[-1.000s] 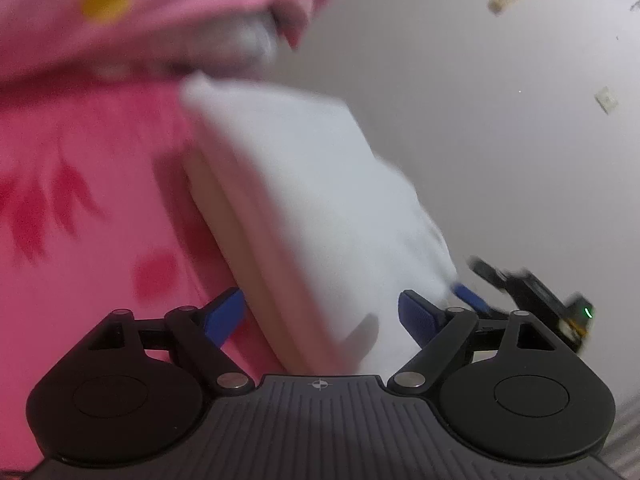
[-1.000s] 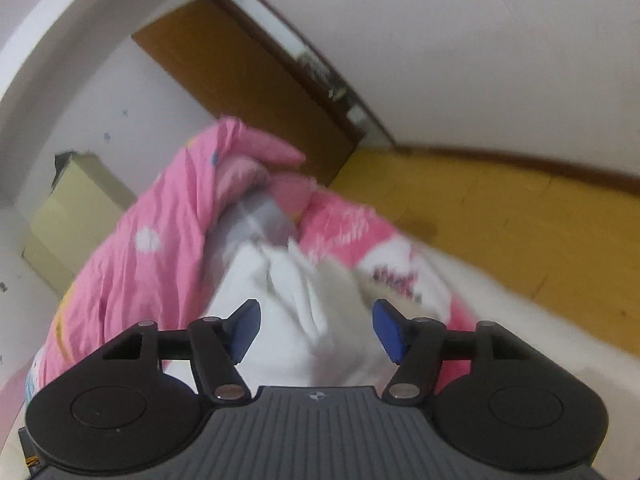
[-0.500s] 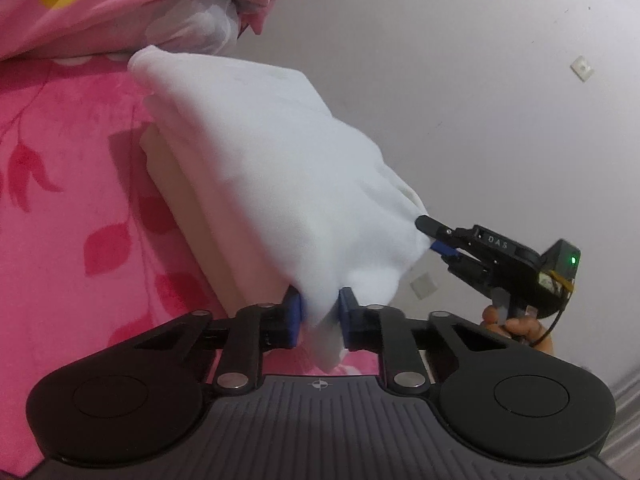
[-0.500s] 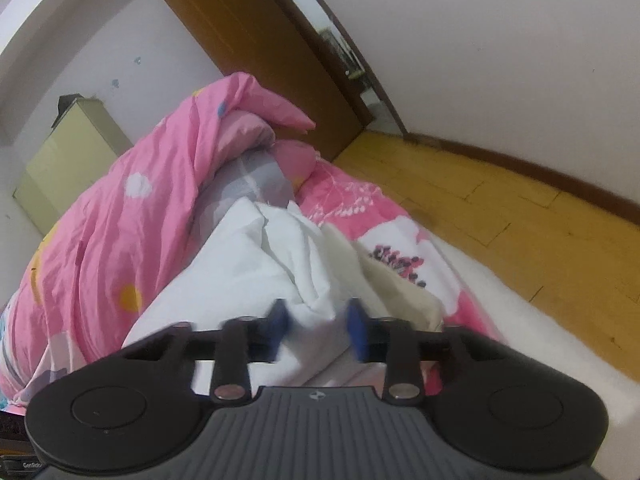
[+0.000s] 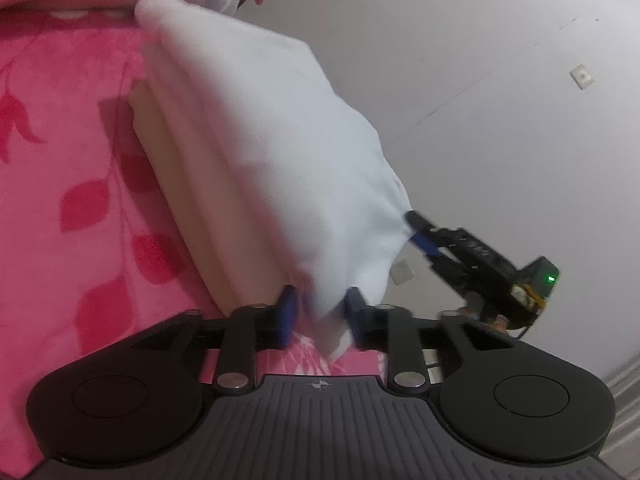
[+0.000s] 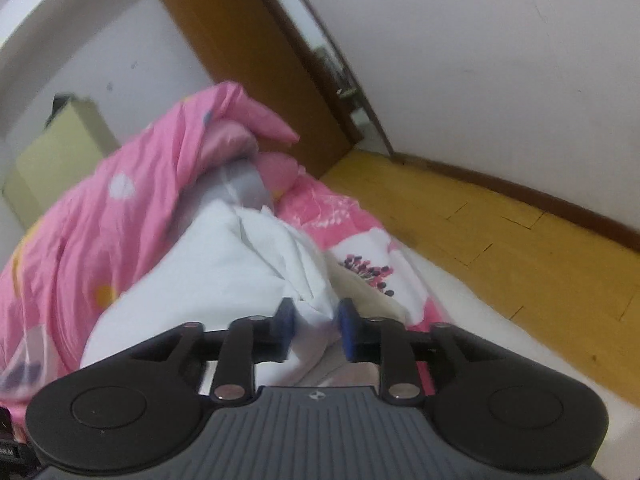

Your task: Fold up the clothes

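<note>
A white garment (image 5: 272, 152) lies across a folded cream garment (image 5: 188, 200) on the pink floral bedsheet (image 5: 60, 160). My left gripper (image 5: 320, 314) has one near corner of the white cloth between its blue pads, which still touch it while the jaws are opening. The right gripper (image 5: 420, 236) shows further right in this view, at the cloth's other corner. In the right wrist view the white garment (image 6: 208, 280) bunches between the right gripper (image 6: 316, 322), whose jaws are also opening slightly. The cream garment (image 6: 368, 292) peeks out on the right.
A rumpled pink quilt (image 6: 120, 200) is heaped at the far end of the bed, close behind the clothes. To the right, the bed edge drops to a wooden floor (image 6: 500, 248). A brown door (image 6: 248, 80) and a pale cabinet (image 6: 52, 152) stand by the walls.
Both grippers went from wide open around the white cloth's near corners to closed on them. Since then the pads have spread a little and both views have dipped slightly.
</note>
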Available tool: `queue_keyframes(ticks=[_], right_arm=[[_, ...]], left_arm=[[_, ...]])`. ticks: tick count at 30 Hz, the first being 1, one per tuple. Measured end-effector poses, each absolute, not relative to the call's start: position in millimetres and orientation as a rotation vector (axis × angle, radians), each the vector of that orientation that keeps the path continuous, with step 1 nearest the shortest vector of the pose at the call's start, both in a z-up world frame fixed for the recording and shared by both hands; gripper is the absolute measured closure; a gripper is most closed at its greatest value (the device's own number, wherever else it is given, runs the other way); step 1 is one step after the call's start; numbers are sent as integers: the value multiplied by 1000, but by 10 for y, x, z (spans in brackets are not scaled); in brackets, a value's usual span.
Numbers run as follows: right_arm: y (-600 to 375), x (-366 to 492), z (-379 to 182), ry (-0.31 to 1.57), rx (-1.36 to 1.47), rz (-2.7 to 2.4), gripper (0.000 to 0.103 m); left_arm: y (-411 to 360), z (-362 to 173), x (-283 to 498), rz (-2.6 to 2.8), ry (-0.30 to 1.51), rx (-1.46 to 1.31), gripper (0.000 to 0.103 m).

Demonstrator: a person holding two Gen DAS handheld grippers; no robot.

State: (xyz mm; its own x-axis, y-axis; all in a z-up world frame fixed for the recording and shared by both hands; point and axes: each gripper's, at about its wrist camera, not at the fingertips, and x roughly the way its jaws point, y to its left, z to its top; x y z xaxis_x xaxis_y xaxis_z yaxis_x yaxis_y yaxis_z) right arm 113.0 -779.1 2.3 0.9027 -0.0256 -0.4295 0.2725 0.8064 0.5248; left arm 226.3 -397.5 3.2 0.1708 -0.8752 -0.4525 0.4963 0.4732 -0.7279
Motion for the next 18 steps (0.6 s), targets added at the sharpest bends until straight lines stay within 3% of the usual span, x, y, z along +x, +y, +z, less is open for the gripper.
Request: queue_keyframes(ticks=[5, 8, 9, 13, 17, 18], right_arm=[[-7604, 811, 462, 244, 527, -168, 72], [-7347, 922, 532, 264, 445, -114, 73], [-7261, 962, 550, 272, 418, -97, 73], [-7002, 1337, 223, 525, 348, -220, 73], [-6651, 920, 539, 445, 301, -242, 71], [-6520, 740, 641, 429, 294, -236, 65]], left_arm=[[-3816, 419, 2066, -1031, 705, -332, 59], [-4052, 584, 1869, -957, 512, -197, 36], [-4162, 584, 1834, -931, 490, -153, 22], [-4438, 483, 1796, -830, 583, -25, 22], [-3923, 769, 1561, -849, 582, -89, 12], [-3798, 843, 1501, -843, 570, -93, 6]])
